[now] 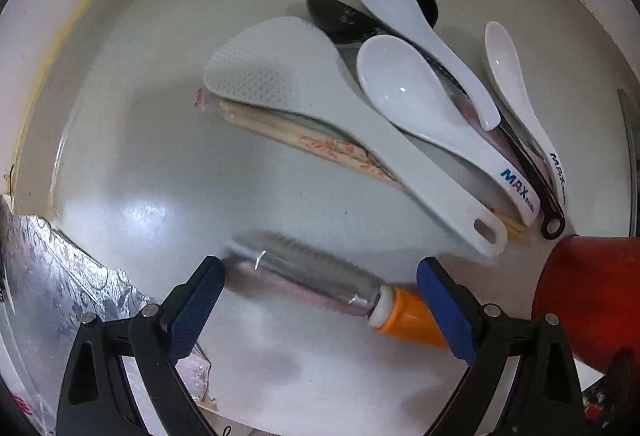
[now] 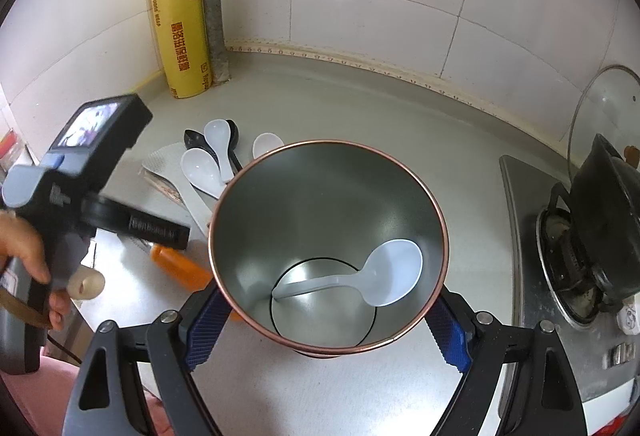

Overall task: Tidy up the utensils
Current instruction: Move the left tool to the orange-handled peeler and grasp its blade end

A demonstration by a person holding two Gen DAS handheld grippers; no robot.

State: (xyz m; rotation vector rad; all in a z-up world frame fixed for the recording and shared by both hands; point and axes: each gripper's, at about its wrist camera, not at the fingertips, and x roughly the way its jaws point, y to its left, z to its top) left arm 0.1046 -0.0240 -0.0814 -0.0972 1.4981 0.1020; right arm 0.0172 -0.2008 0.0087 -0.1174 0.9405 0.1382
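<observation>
My left gripper (image 1: 320,292) is open, its blue pads (image 1: 192,304) on either side of a peeler (image 1: 320,284) with an orange handle and metal blade lying on the counter. Beyond it lie a white rice paddle (image 1: 320,116), wrapped chopsticks (image 1: 312,144), three white spoons (image 1: 420,104) and black spoons (image 1: 340,18). My right gripper (image 2: 326,320) is shut on a metal cup (image 2: 328,236) with a copper rim and red outside (image 1: 592,296). One white spoon (image 2: 372,280) lies inside it. The left gripper's body (image 2: 80,172) shows in the right wrist view.
A yellow cling-wrap roll (image 2: 176,4) leans in the tiled corner. A gas stove (image 2: 560,256) with a black pot (image 2: 612,216) and glass lid (image 2: 604,104) stands at the right. Foil (image 1: 52,276) lies at the left counter edge.
</observation>
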